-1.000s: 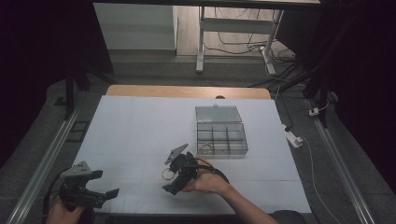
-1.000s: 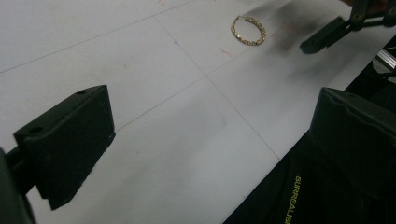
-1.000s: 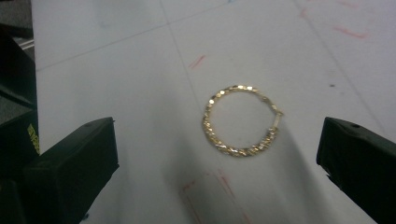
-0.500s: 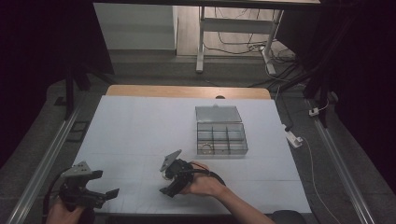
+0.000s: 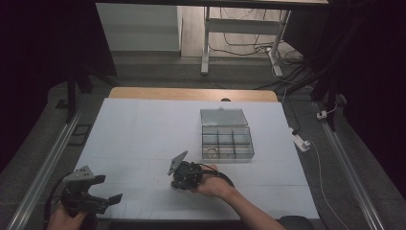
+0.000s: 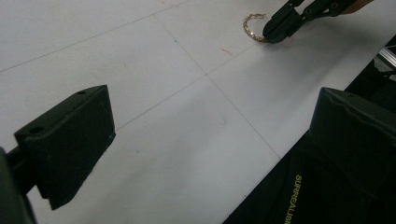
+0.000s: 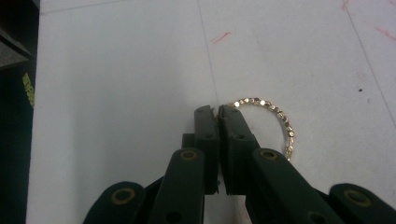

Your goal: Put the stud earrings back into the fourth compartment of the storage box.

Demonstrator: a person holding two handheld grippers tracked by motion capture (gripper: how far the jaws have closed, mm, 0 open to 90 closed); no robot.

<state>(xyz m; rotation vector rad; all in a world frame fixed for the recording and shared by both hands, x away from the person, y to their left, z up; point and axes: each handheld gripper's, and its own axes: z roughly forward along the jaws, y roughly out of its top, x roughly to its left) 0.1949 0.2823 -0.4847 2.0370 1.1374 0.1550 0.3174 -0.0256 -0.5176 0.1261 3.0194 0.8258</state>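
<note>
My right hand-held gripper (image 7: pixel 217 112) has pulled back toward me from near the compartment box (image 5: pixel 227 140) over the last sec, jaws pinched shut on the gold bead bracelet (image 7: pixel 275 119), which lies low on the white counter (image 5: pixel 143 129). Looks like it's out of the box now. Left hand-held gripper (image 5: pixel 107 197) idles w/ jaws wide, nothing in it.

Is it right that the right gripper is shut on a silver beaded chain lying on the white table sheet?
Not quite: the beaded chain is gold, not silver, as the right gripper view shows. The right gripper is indeed shut on it, on the white table sheet.
</note>
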